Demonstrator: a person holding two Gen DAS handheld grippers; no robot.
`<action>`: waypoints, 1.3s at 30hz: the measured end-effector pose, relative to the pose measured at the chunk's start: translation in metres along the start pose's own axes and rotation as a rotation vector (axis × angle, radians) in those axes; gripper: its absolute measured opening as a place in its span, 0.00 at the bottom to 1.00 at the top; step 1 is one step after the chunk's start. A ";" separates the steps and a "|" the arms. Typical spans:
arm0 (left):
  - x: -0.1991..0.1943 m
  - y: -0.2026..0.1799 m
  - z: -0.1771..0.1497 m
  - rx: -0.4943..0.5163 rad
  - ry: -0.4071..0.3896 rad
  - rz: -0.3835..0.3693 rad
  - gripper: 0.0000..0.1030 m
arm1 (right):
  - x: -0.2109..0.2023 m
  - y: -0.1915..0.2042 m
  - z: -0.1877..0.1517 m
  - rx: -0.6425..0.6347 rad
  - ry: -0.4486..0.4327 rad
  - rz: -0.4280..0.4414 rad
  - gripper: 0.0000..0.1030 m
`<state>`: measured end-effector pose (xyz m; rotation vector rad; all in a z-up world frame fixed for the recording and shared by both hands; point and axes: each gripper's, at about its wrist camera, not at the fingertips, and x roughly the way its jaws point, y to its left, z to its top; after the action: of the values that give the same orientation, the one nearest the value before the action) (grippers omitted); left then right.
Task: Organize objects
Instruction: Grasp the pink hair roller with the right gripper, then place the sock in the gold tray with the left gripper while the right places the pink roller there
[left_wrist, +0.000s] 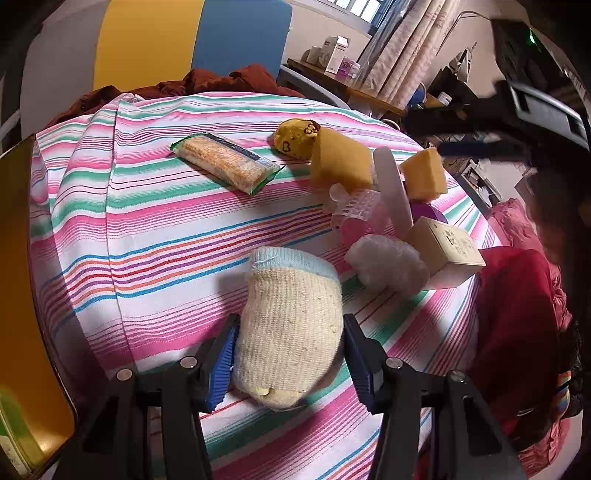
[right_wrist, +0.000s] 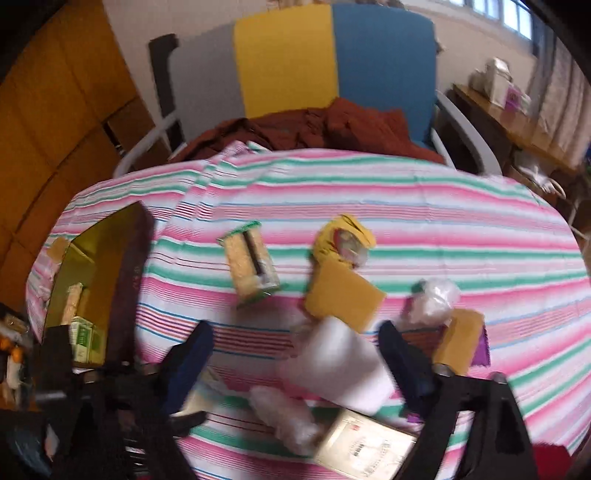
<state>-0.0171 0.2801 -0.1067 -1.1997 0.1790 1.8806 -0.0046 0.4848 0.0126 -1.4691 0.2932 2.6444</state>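
My left gripper (left_wrist: 288, 347) has its jaws on both sides of a cream knitted sock with a blue cuff (left_wrist: 291, 314) that lies on the striped tablecloth (left_wrist: 166, 229); both pads touch it. A wrapped snack bar (left_wrist: 225, 162) lies further back. A pile of sponges (left_wrist: 340, 158), a clear plastic piece (left_wrist: 354, 206), a white wad (left_wrist: 388, 262) and a beige box (left_wrist: 447, 243) sits to the right. My right gripper (right_wrist: 295, 343) is open above that pile, with a white block (right_wrist: 340, 365) between its fingers, untouched. The view is blurred.
An open gold-lined box (right_wrist: 96, 273) with packets inside stands at the table's left; its edge shows in the left wrist view (left_wrist: 22, 295). A chair with brown cloth (right_wrist: 314, 125) stands behind the table. Red clothing (left_wrist: 517, 332) lies at the right edge.
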 end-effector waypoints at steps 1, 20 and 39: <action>0.000 0.000 0.000 -0.001 -0.001 0.001 0.53 | 0.000 -0.005 -0.002 0.017 0.008 -0.025 0.99; -0.008 0.002 -0.010 0.003 -0.006 0.000 0.53 | 0.059 -0.008 -0.023 0.067 0.167 0.116 0.98; -0.043 -0.005 -0.007 0.017 -0.083 -0.017 0.52 | 0.063 -0.017 -0.011 0.131 0.133 0.173 0.67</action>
<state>-0.0027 0.2539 -0.0743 -1.1062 0.1382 1.9069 -0.0258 0.4984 -0.0486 -1.6476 0.6199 2.5995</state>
